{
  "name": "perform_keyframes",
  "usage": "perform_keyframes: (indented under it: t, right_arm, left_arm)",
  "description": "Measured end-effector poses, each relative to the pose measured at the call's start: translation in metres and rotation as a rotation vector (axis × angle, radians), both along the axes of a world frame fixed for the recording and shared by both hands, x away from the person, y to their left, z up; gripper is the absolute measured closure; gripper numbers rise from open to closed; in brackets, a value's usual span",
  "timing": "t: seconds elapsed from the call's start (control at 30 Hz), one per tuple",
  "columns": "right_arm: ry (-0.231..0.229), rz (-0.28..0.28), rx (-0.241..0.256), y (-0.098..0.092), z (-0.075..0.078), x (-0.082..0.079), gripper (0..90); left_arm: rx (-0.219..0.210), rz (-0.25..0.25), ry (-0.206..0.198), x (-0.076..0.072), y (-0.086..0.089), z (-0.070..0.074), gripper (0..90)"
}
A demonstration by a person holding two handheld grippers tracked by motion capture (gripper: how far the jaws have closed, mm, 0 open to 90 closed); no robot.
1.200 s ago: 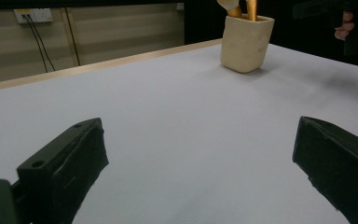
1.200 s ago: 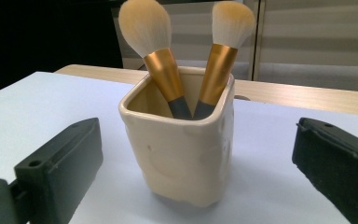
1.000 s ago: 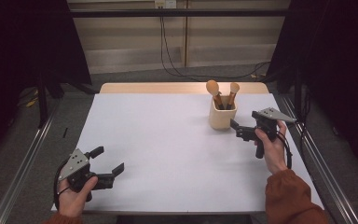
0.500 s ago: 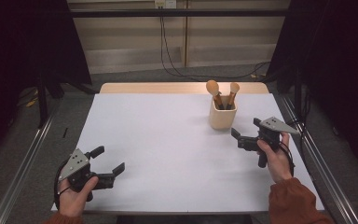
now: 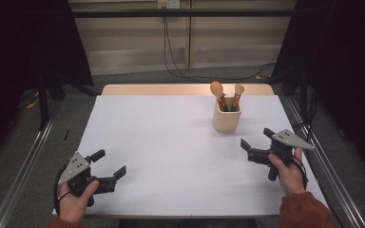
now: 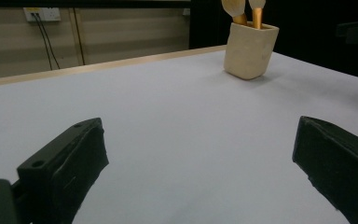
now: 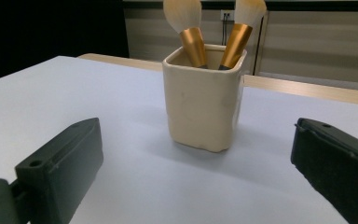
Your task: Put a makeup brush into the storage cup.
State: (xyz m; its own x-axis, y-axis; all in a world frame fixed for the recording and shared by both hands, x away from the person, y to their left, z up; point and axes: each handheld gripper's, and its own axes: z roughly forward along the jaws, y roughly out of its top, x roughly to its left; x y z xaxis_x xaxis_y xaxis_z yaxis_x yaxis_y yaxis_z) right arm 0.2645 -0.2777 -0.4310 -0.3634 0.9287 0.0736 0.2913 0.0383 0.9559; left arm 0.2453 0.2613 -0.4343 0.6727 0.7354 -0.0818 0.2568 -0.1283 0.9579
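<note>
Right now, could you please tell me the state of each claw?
Left claw: open, holding nothing, above the white table.
Right claw: open, holding nothing, facing the cream ceramic cup of brushes.

Cream, unpatterned holder containing two brushes with pale, off-white bristle heads and shiny gold-orange ferrules. Table with a plain white top and a light wood strip along its far edge. Left gripper and right gripper, each with matt black jaws and body and a flat grey plate on top. Rust-orange sleeve at the right wrist. Beige, horizontally banded wall panel crossed by black cables.
</note>
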Motion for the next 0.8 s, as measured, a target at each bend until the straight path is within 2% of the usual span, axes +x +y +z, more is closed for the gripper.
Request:
perform_keyframes:
  t: [0.1, 0.2, 0.33, 0.5, 0.8]
  right_arm:
    - [0.001, 0.003, 0.004, 0.000, -0.002, -0.007, 1.5]
    - [0.008, 0.005, -0.012, -0.001, -0.006, -0.013, 0.8]
    - [0.018, -0.003, 0.000, -0.004, -0.009, -0.020, 0.6]
    - [0.018, 0.011, -0.018, -0.007, -0.012, -0.032, 0.3]
    - [0.021, 0.002, -0.008, -0.012, -0.016, -0.049, 0.3]
  left_arm:
    - [0.003, 0.006, 0.001, -0.002, 0.001, 0.000, 2.7]
    - [0.001, 0.012, -0.004, -0.003, 0.003, 0.001, 2.7]
    - [-0.003, 0.017, -0.003, -0.004, 0.004, 0.001, 2.6]
    - [0.004, 0.019, -0.003, -0.006, 0.005, 0.000, 2.7]
    - [0.006, 0.031, 0.002, -0.012, 0.008, -0.001, 2.7]
